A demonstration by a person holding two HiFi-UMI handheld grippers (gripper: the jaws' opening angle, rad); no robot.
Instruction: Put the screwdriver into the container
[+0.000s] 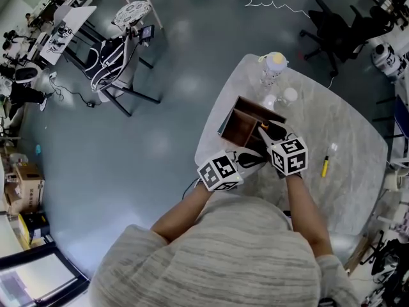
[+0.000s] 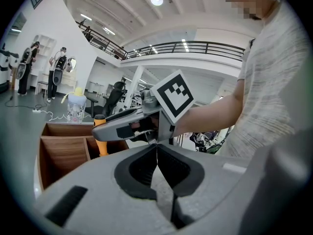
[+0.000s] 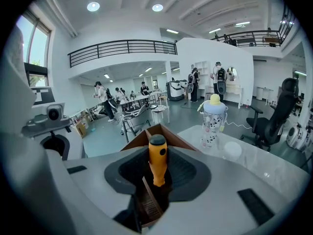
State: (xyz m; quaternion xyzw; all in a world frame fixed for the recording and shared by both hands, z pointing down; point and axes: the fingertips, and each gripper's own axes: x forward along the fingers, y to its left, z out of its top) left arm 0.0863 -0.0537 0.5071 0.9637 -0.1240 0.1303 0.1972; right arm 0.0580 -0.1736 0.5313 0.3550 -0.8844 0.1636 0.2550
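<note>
An orange screwdriver (image 3: 157, 158) with a black cap stands upright, tip down, in the wooden container (image 3: 173, 138). My right gripper (image 3: 157, 166) hangs over that box with its jaws wide on either side of the handle, and no pad shows pressing it. In the left gripper view the screwdriver (image 2: 101, 145) rises from a compartment of the container (image 2: 63, 153) under the right gripper's finger (image 2: 122, 124). My left gripper (image 2: 156, 152) is shut and empty, near the box's front. The head view shows the container (image 1: 239, 128), right gripper (image 1: 271, 132) and left gripper (image 1: 248, 159).
The marble table (image 1: 345, 126) carries a clear bottle with a yellow cap (image 1: 275, 66) and a small white round thing (image 1: 291, 94) behind the box. A yellow pen-like item (image 1: 324, 166) lies at the right. An office chair (image 1: 332, 27) stands beyond the table.
</note>
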